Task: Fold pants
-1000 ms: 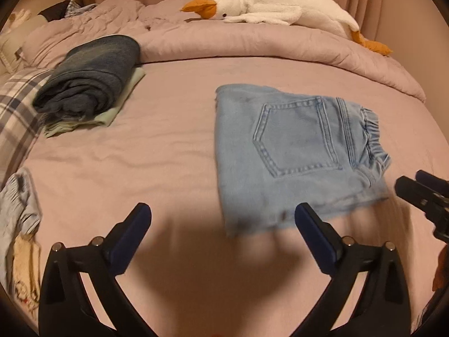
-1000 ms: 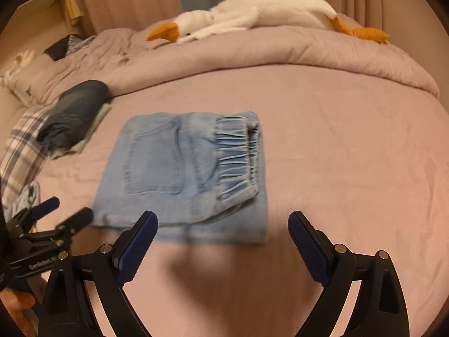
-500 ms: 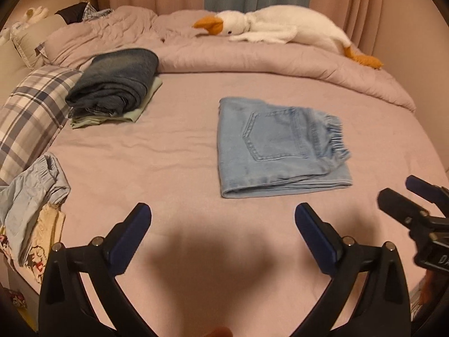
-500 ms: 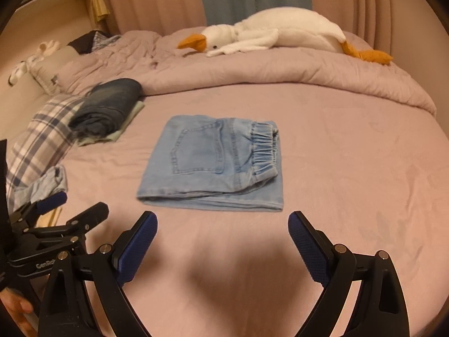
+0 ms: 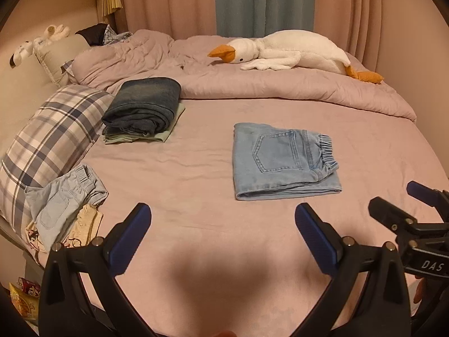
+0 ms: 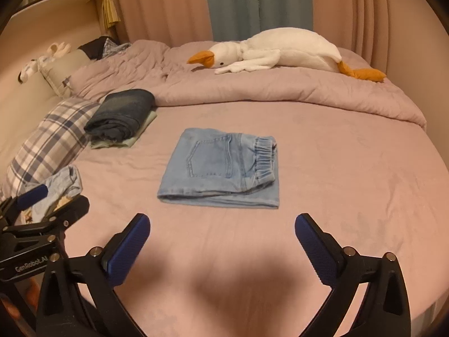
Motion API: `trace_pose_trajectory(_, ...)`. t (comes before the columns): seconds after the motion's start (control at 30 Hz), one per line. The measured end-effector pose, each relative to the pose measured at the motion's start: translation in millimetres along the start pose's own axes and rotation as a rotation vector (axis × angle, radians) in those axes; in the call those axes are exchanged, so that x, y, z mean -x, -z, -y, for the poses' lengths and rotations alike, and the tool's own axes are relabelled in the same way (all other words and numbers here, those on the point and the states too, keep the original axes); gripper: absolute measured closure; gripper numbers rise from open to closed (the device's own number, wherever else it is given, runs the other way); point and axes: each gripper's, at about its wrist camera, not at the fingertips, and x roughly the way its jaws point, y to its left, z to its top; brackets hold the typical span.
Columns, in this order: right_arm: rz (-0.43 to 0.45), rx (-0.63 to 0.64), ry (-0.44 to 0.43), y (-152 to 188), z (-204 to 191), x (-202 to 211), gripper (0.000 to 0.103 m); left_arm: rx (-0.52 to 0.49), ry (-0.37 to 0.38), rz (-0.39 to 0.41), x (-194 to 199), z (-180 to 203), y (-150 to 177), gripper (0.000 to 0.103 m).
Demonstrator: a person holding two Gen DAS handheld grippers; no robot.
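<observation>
Light blue jeans (image 5: 283,160) lie folded into a flat rectangle on the pink bed sheet (image 5: 196,174), back pocket up and elastic waistband at the right. My left gripper (image 5: 221,210) hovers open above the sheet, short of the jeans' near edge, with nothing between its fingers. In the right wrist view the same jeans (image 6: 221,168) lie ahead of my right gripper (image 6: 221,221), whose jaws are opening wide with nothing between them. Each gripper shows in the other's view: the right gripper (image 5: 395,196) at the right edge, the left gripper (image 6: 60,196) at the left edge.
Folded dark jeans (image 5: 143,104) sit on a pale green garment at the back left. A plaid pillow (image 5: 53,137) and a loose heap of light clothes (image 5: 64,199) lie along the left edge. A plush goose (image 5: 286,52) rests on the bunched duvet (image 5: 280,90) behind.
Both grippers have drawn back and up from the folded jeans, which now look smaller and farther off. More of the bed and the left-hand clothes has come into view.
</observation>
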Motion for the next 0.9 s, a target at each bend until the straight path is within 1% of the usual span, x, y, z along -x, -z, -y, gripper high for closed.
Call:
trace_pose_trajectory(0.1, -0.003, 0.007, 0.005, 3, -2, 2, 0.001, -0.002, 0.008, -0.003, 3, 2, 1, 0.000)
trace_pose_trajectory(0.33, 0.011, -0.003, -0.002, 3, -4, 12, 0.001, -0.003, 0.000, 0.007, 7, 3, 3, 0.000)
trace_pose_trajectory(0.9, 0.032, 0.005, -0.007, 2, -11, 18, 0.001, -0.008, -0.003, 0.006, 6, 4, 3, 0.000)
